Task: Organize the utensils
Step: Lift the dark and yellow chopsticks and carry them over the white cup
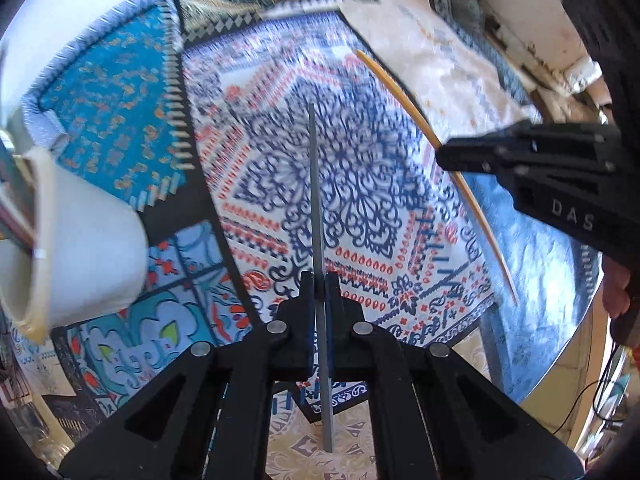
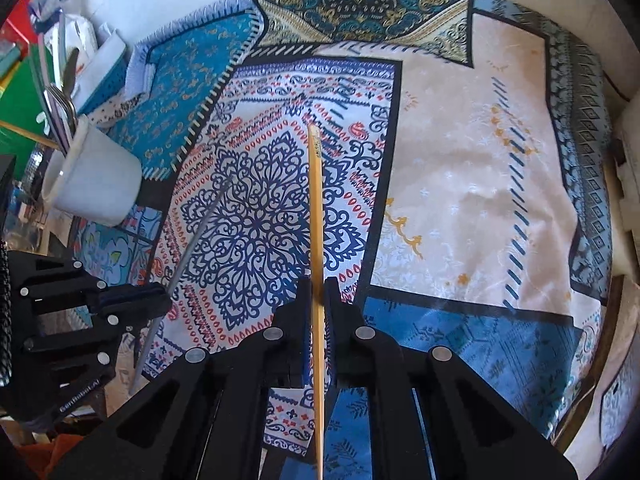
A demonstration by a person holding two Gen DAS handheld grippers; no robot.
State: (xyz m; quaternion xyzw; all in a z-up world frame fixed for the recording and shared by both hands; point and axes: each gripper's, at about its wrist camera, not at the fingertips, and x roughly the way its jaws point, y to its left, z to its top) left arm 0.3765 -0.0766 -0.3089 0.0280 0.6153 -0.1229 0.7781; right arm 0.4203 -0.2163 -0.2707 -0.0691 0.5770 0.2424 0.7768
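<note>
My left gripper (image 1: 319,280) is shut on a thin grey metal chopstick (image 1: 316,184) that runs straight ahead above the patterned cloth. My right gripper (image 2: 317,286) is shut on a yellow wooden chopstick (image 2: 315,200), held the same way. Each gripper shows in the other's view: the right gripper (image 1: 442,156) at the right with the yellow chopstick (image 1: 394,88), the left gripper (image 2: 162,300) at the lower left with the grey chopstick (image 2: 200,224). A white mug (image 2: 96,184) stands at the left; several utensils (image 2: 60,112) stick out of it. In the left wrist view the mug (image 1: 88,248) is close at the left edge.
A patchwork tablecloth (image 2: 460,160) covers the table. Behind the mug lie a green box (image 2: 20,100) and clutter along the left side. White foam blocks (image 1: 532,20) sit beyond the cloth at the right. A hand (image 1: 616,288) shows at the right edge of the left wrist view.
</note>
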